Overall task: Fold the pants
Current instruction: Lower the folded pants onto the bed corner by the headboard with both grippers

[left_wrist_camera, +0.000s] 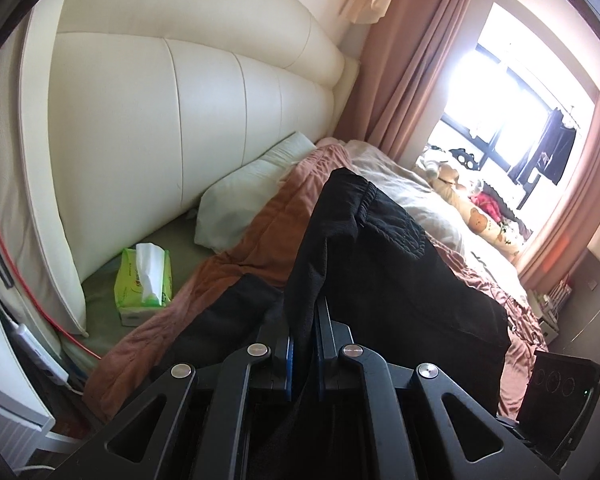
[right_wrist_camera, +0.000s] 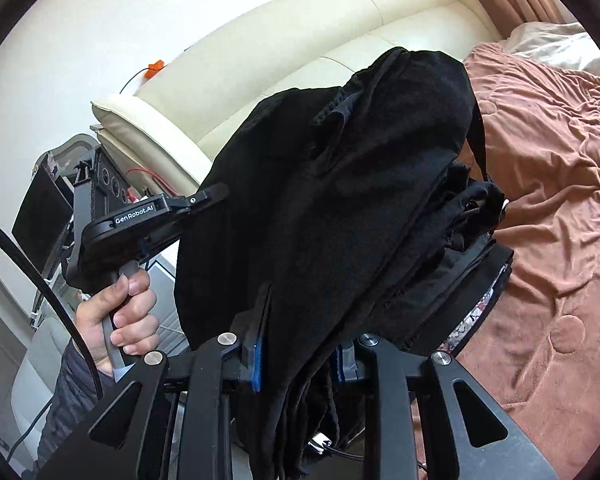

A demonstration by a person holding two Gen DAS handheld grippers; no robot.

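Taking the cream headboard point(left_wrist_camera: 204, 92) as our landmark, we list: a green tissue pack point(left_wrist_camera: 143, 280) at its foot, then a white pillow point(left_wrist_camera: 252, 196) lying against its base. Right of these, our left gripper point(left_wrist_camera: 302, 354) pinches the black pants point(left_wrist_camera: 388, 256), jaws narrow on cloth, lifted above the pink quilt point(left_wrist_camera: 268, 236). In the right wrist view, our right gripper point(right_wrist_camera: 298, 360) clamps a thicker bunch of that garment, below the headboard.
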